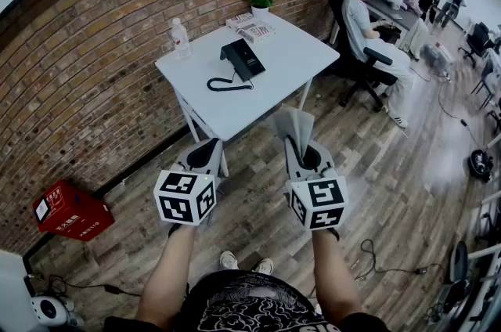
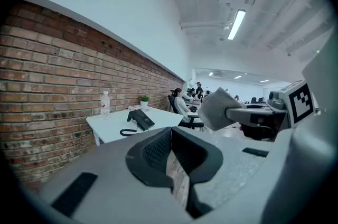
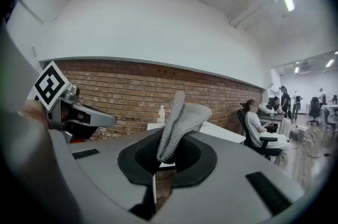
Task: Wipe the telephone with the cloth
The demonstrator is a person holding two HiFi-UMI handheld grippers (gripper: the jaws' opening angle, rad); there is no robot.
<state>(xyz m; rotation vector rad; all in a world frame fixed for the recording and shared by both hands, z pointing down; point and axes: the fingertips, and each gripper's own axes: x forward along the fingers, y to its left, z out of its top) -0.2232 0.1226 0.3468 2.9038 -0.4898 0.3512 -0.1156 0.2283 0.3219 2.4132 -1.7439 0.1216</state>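
My right gripper (image 1: 299,149) is clamped on the grey cloth (image 1: 294,124); my left gripper (image 1: 205,156) is pinched together, empty. The telephone (image 1: 243,59) sits on the white table (image 1: 301,60), well apart from both.

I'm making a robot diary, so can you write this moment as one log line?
right gripper: shut on cloth | left gripper: shut, empty | telephone: on table, untouched | wiping: not begun

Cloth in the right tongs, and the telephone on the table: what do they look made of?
The cloth looks like grey knitted fabric, matte; ribbed loops show along its folded edge. The telephone looks like black moulded plastic, smooth and fairly dull, though it is too small here to be sure.
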